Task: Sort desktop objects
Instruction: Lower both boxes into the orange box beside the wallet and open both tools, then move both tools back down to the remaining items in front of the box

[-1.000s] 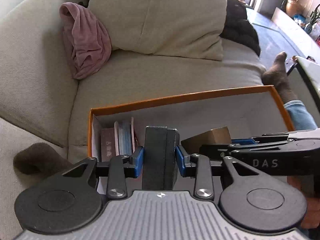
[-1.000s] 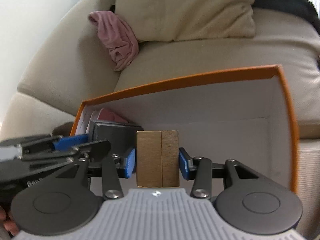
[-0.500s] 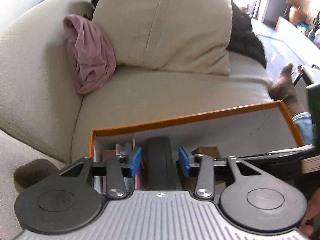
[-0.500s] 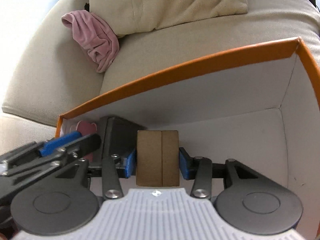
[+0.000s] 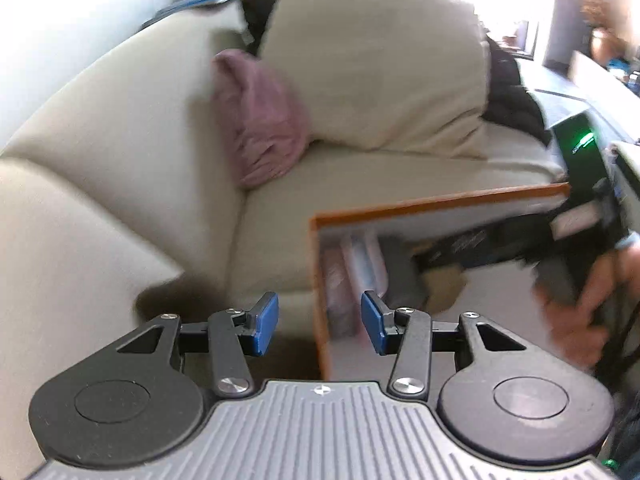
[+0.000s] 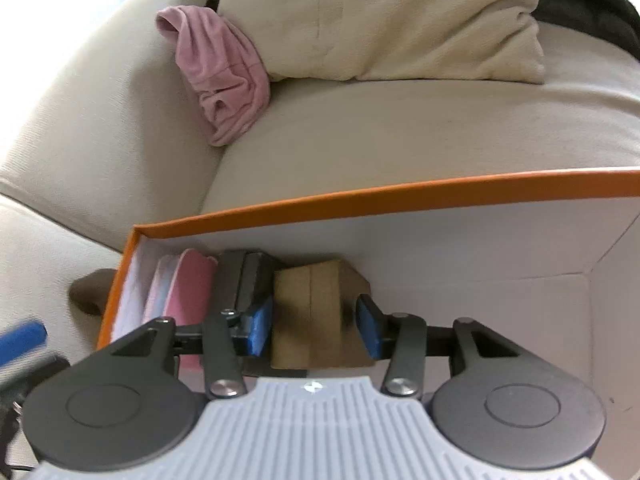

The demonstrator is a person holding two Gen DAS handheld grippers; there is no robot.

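Observation:
An orange-rimmed white box (image 6: 384,196) sits on a beige sofa. Inside at its left end stand pink and pale booklets (image 6: 188,284), a black box (image 6: 248,280) and a brown cardboard box (image 6: 316,312). My right gripper (image 6: 314,330) is open around the brown box, with a gap at the right pad. My left gripper (image 5: 320,324) is open and empty, pulled back over the box's left rim (image 5: 318,280). The black box (image 5: 400,276) and brown box (image 5: 444,288) show blurred in the left wrist view.
A pink cloth (image 6: 224,84) and a large beige cushion (image 6: 380,20) lie on the sofa behind the box. A dark garment (image 5: 516,100) lies at the far right. A hand holding the right gripper's handle (image 5: 580,264) shows at the right of the left view.
My left gripper let go of the black box, opened and drew back to the left. My right gripper opened off the brown box, which now stands in the orange box, tilted.

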